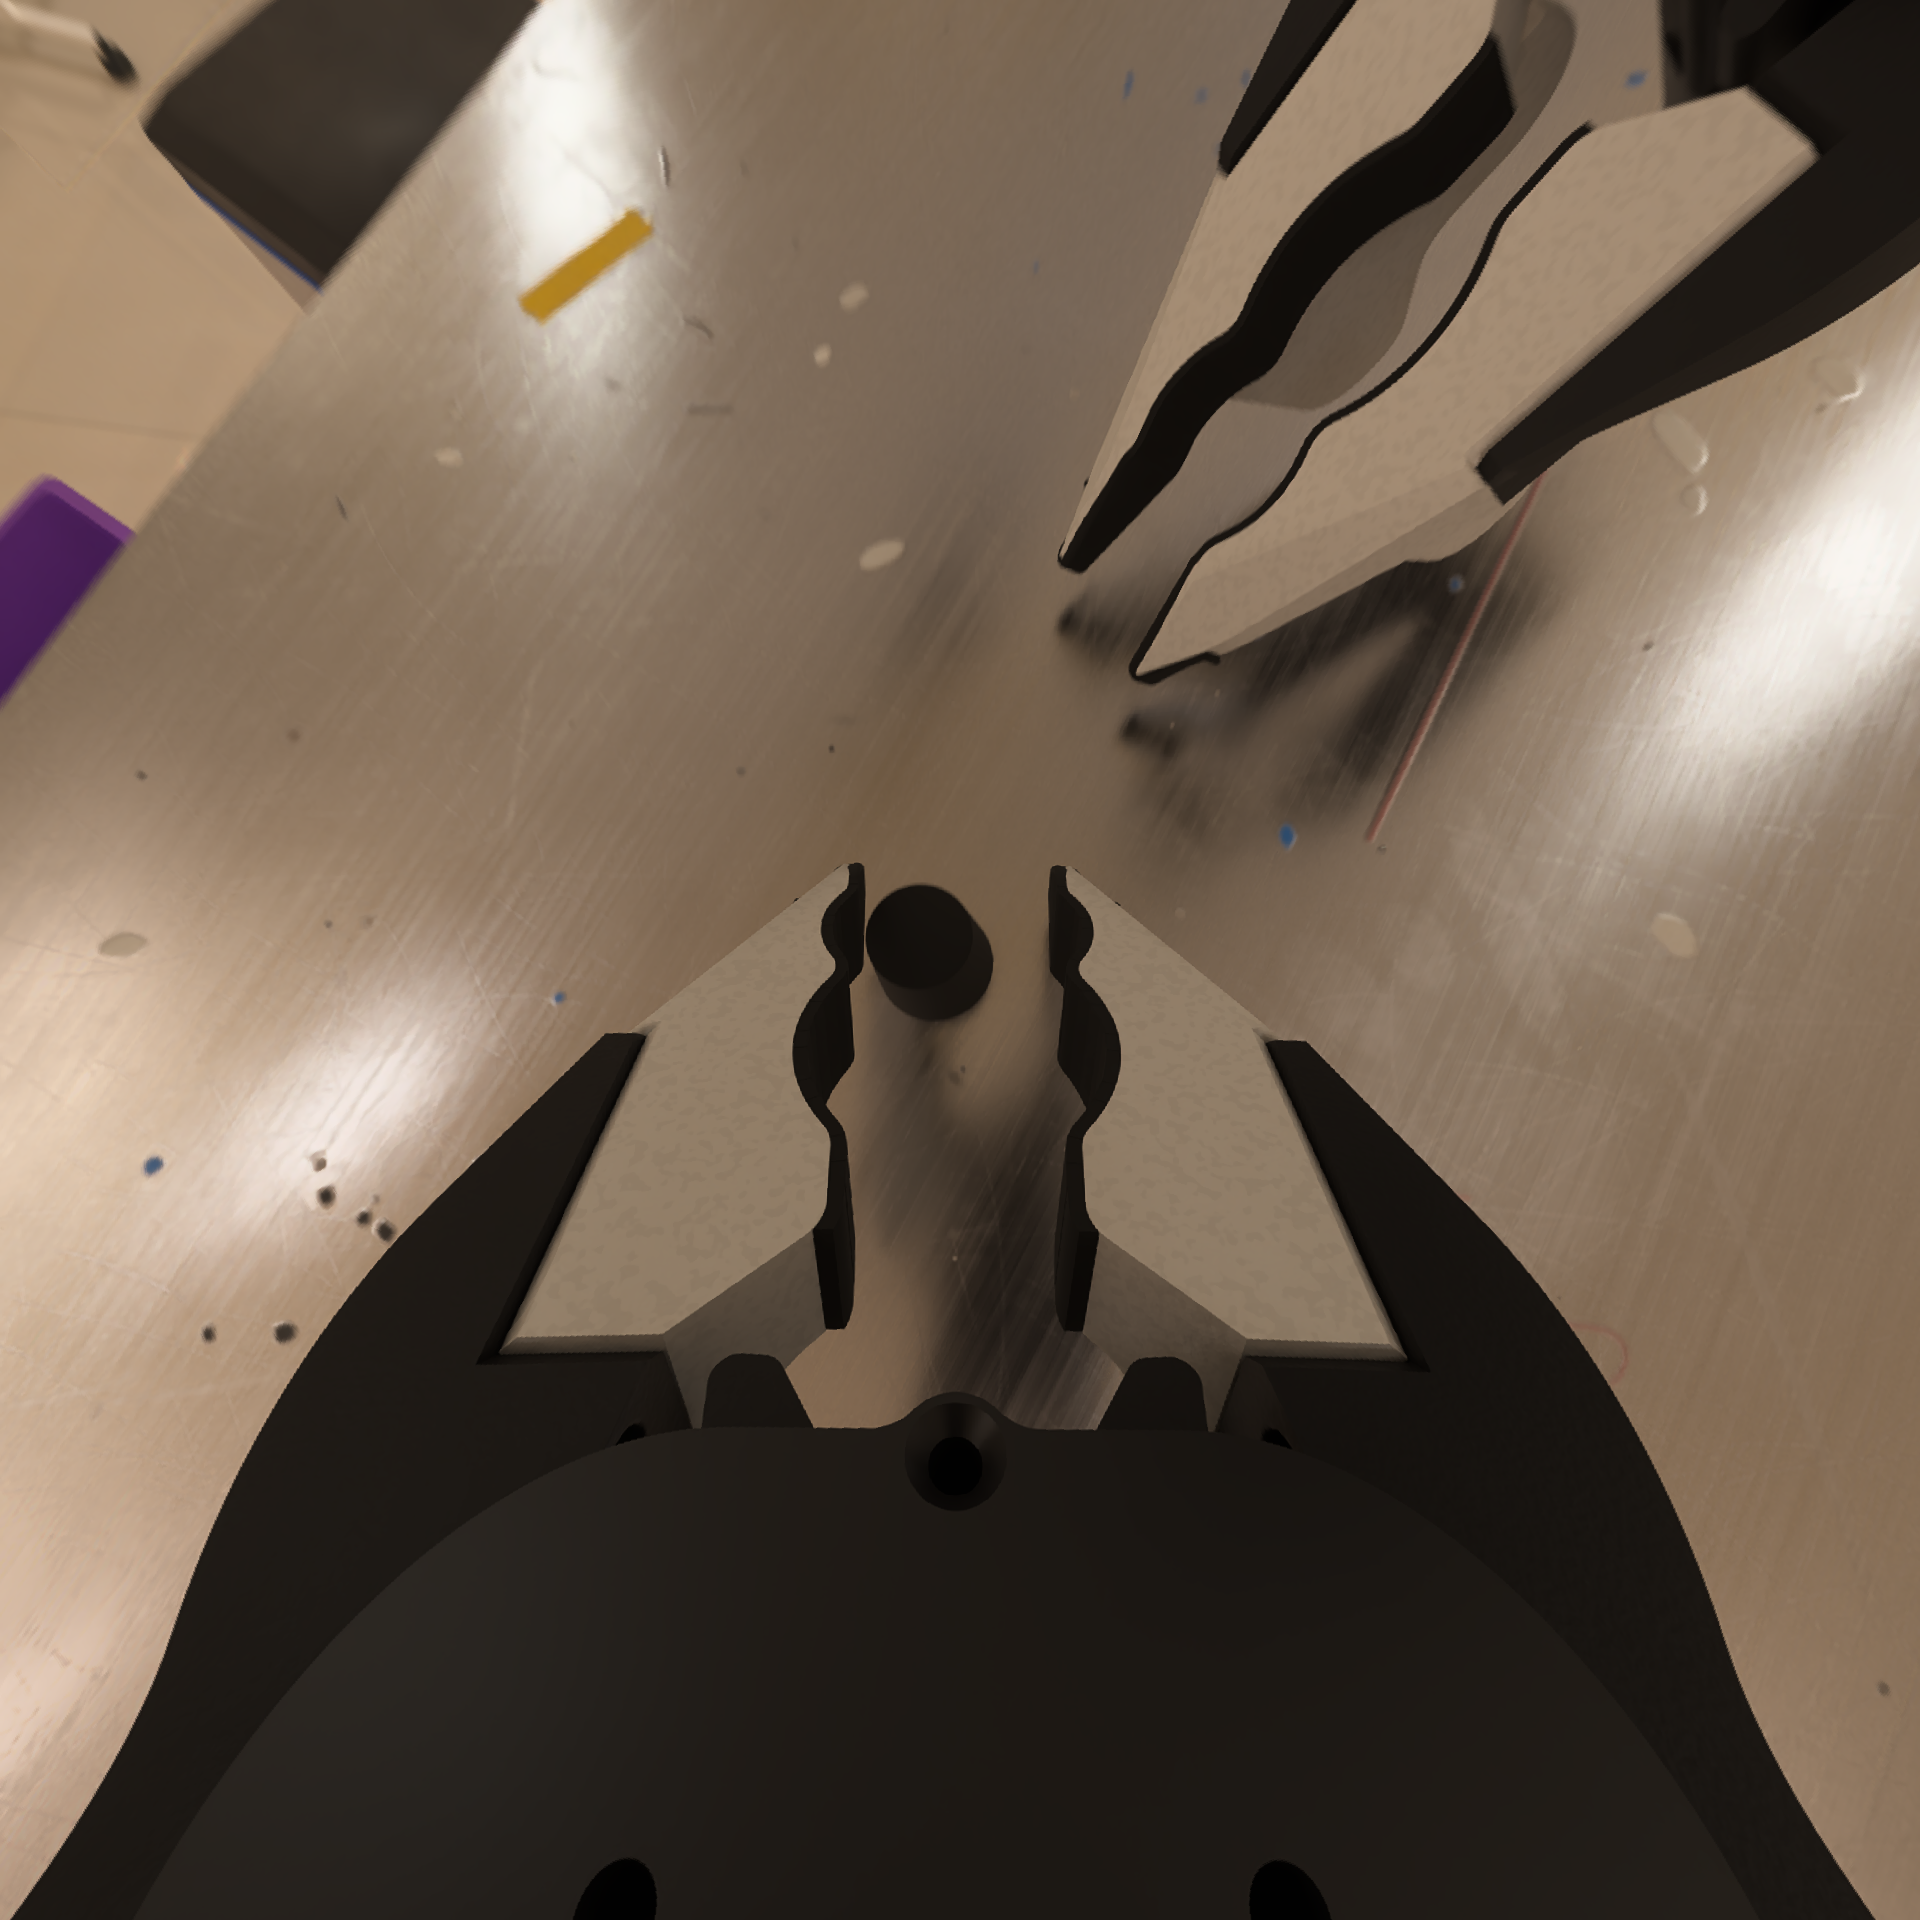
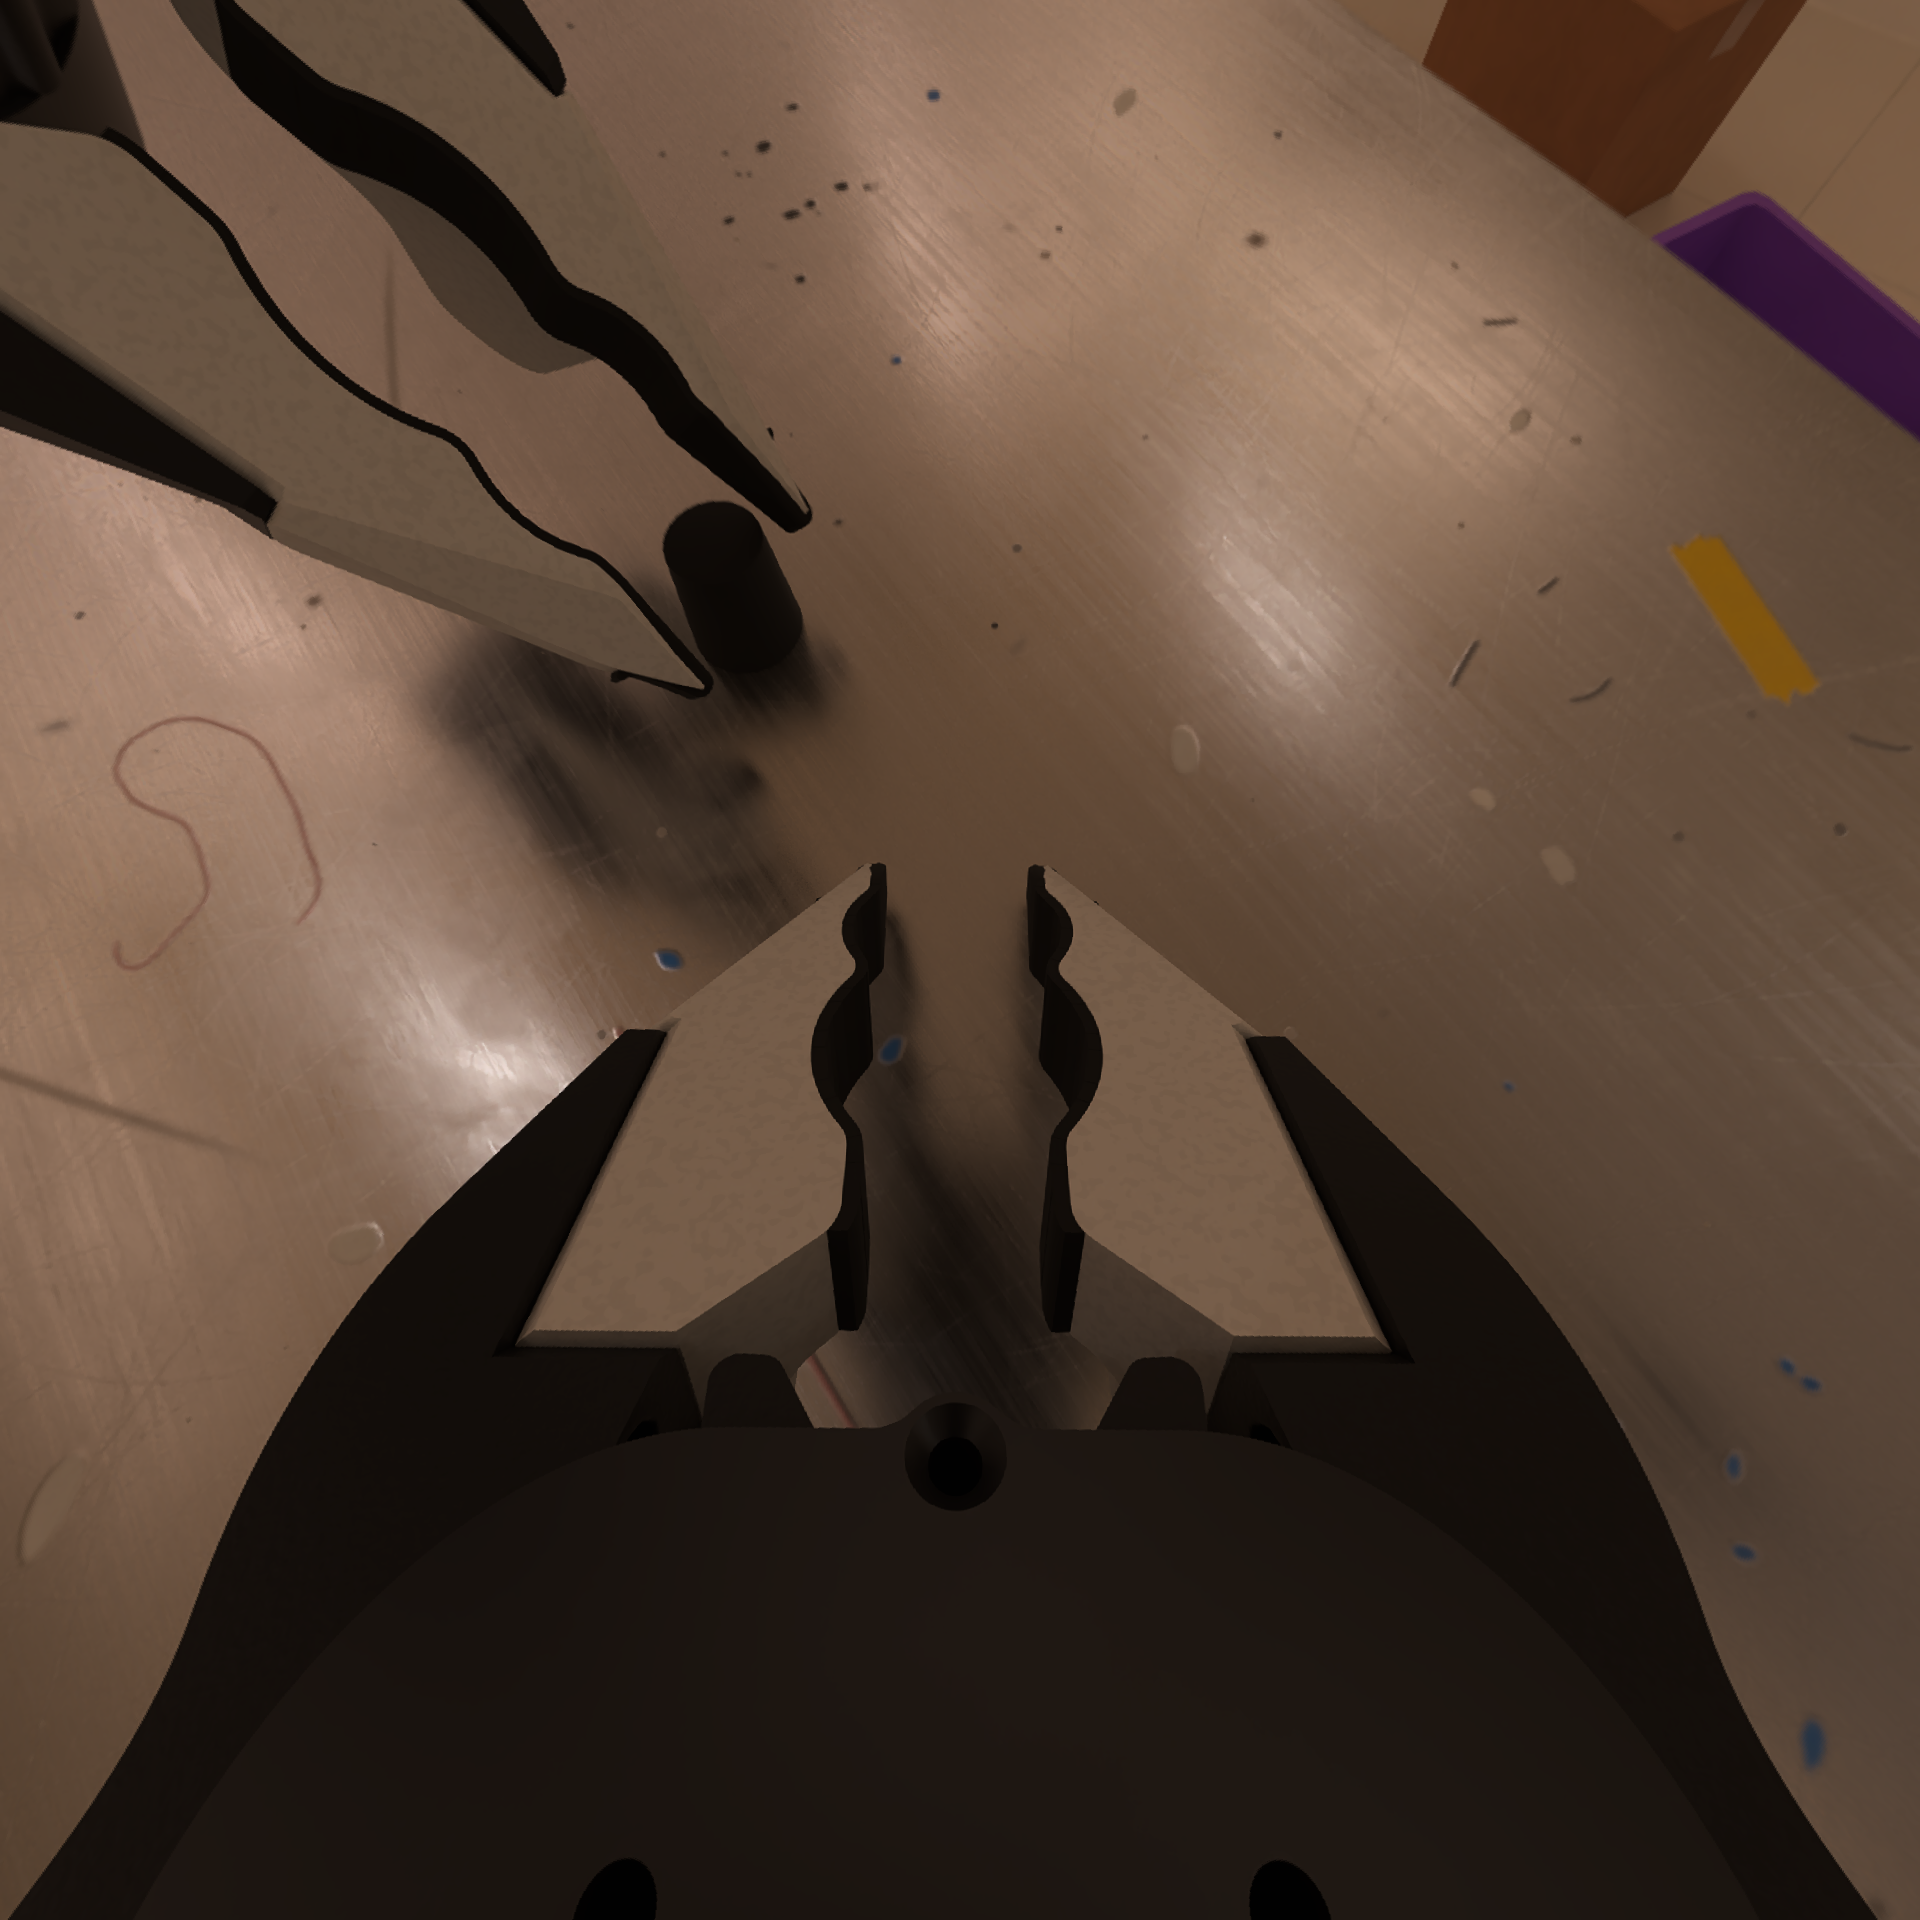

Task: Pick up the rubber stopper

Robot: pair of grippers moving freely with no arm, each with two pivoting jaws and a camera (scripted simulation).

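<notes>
The rubber stopper [image 1: 928,962] is a small black plug standing on the scratched metal table [image 1: 623,727]. My left gripper [image 1: 956,883] is open and low over the table, with the stopper between its fingertips, close to the left finger and apart from the right one. The right wrist view shows the same: the stopper [image 2: 734,594] sits between the left gripper's [image 2: 756,601] two tips. My right gripper [image 2: 956,881] is open and empty, hovering over bare table to the right of the stopper. It also shows in the left wrist view [image 1: 1107,613] at the upper right.
A yellow tape strip [image 1: 585,266] lies on the table farther off. A purple bin [image 2: 1808,301] and a brown box [image 2: 1590,94] stand past the table edge. A dark block [image 1: 312,135] sits at the far left corner. A thin reddish thread [image 2: 208,831] lies on the table.
</notes>
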